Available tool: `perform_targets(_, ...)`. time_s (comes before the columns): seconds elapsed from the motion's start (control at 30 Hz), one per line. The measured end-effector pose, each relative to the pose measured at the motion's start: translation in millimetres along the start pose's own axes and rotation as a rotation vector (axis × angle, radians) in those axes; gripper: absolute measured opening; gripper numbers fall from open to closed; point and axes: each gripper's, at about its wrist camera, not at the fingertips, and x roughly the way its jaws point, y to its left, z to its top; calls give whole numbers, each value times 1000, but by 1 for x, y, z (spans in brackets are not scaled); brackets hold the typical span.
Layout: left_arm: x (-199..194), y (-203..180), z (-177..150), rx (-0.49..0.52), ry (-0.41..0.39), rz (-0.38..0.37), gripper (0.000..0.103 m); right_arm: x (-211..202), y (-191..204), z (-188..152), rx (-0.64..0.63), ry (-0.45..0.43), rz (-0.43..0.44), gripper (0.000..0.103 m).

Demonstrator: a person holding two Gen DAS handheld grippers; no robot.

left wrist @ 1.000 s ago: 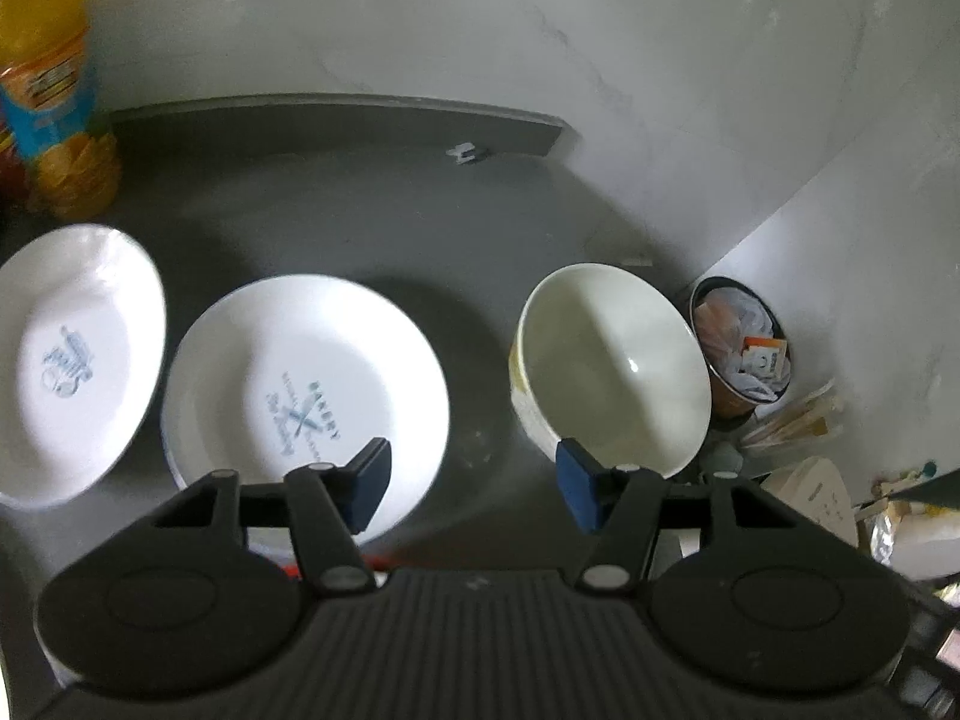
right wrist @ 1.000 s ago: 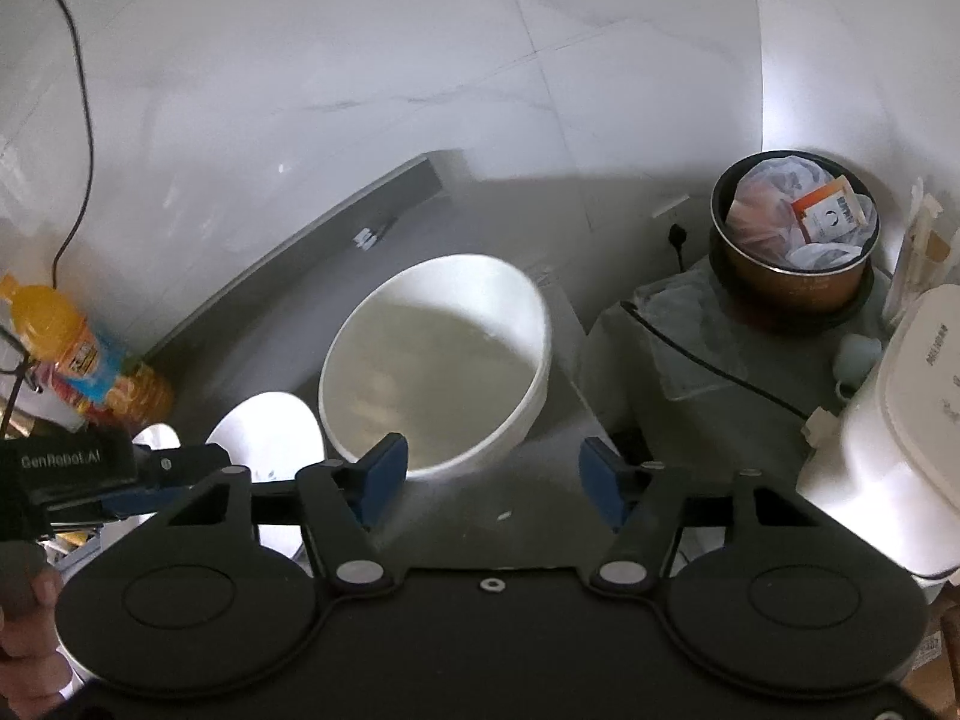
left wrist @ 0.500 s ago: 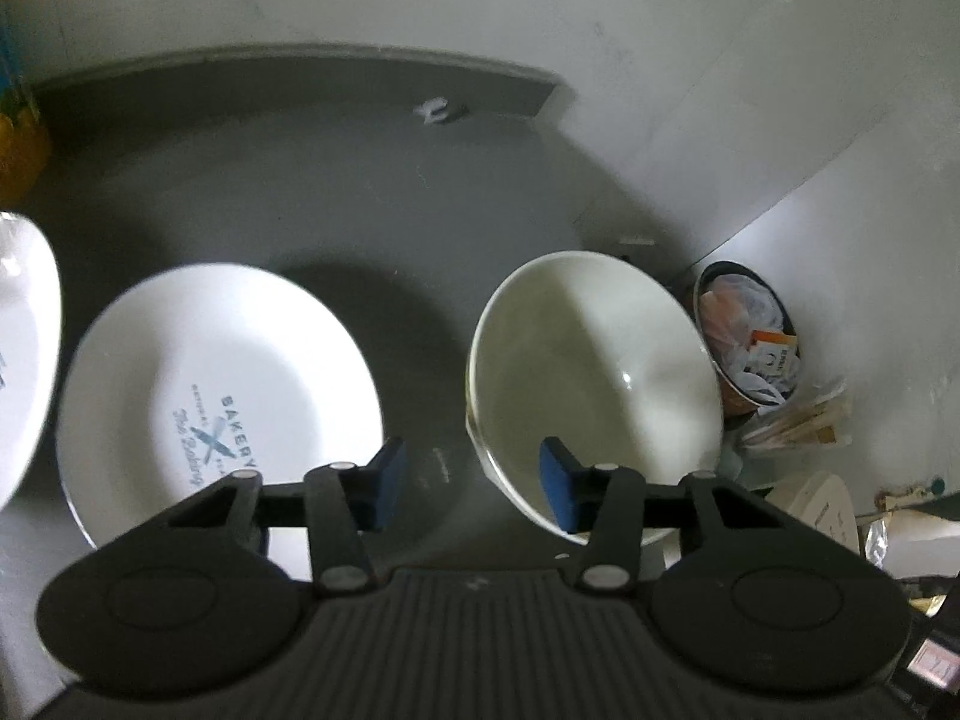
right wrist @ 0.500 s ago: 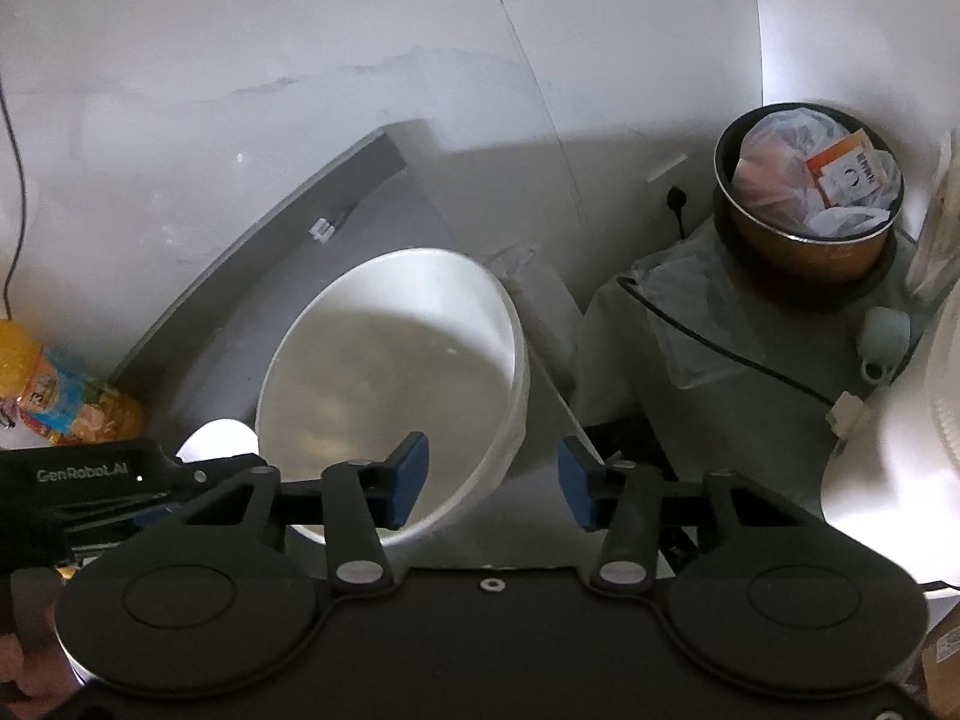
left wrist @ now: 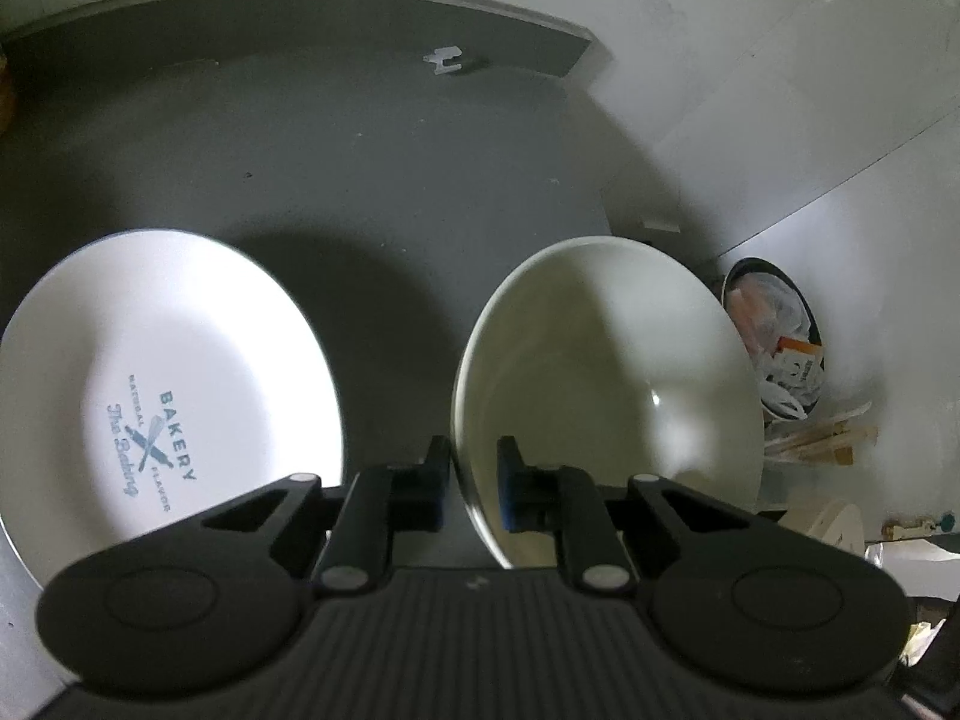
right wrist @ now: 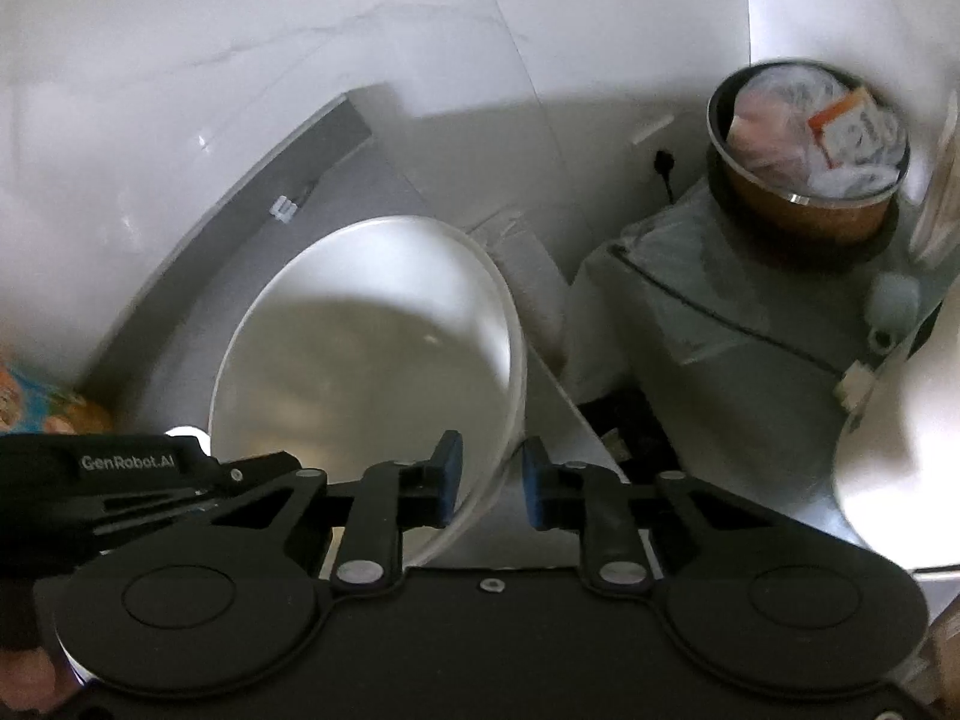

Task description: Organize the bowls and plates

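Bowl, its rim straddled by both my left gripper and right gripper, jaws narrowed, contact unclear; plate at nine o'clock remains unstacked.

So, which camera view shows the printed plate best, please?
The left wrist view. There the plate lies nearly whole on the dark counter, its blue BAKERY print readable, left of the bowl. In the right wrist view only a small white sliver shows behind the left gripper.
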Motion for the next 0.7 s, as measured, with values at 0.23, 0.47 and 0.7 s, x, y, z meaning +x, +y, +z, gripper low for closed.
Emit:
perform_targets(0.23,-17,3,-1,20,-21,-22,10,-25,8,-2,-17,-57,23,21)
perform_targets(0.47,-60,4,-5,65,-93,-49,9,-61,27,-8,-4,-113,39,21)
perform_targets(0.7,-100,16,-14,98,-122,-71,9,-98,53,-30,2,-155,29,21)
